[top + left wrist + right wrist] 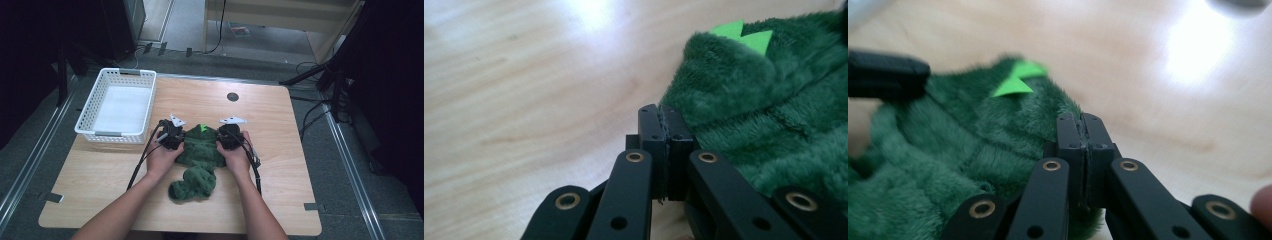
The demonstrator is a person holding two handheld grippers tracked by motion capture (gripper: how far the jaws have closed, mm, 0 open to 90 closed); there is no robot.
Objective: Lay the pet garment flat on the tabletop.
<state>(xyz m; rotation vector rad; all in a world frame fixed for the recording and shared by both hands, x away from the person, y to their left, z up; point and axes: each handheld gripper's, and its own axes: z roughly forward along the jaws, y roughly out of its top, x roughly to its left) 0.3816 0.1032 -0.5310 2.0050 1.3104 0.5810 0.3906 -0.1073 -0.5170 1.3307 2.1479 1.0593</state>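
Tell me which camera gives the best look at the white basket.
The high view: the white basket sits whole at the table's far left corner, its lattice walls and pale bottom plain. The right gripper view catches perhaps a blurred pale sliver at its top left corner, too vague to be sure. The left gripper view faces the green plush garment and wood.

Each hand-held gripper, left [172,136] and right [229,136], is black, topped by a grey three-cornered plate and trailing a black cable. Brass-coloured rivets dot the black jaw links. The person's forearms are bare, unsleeved.
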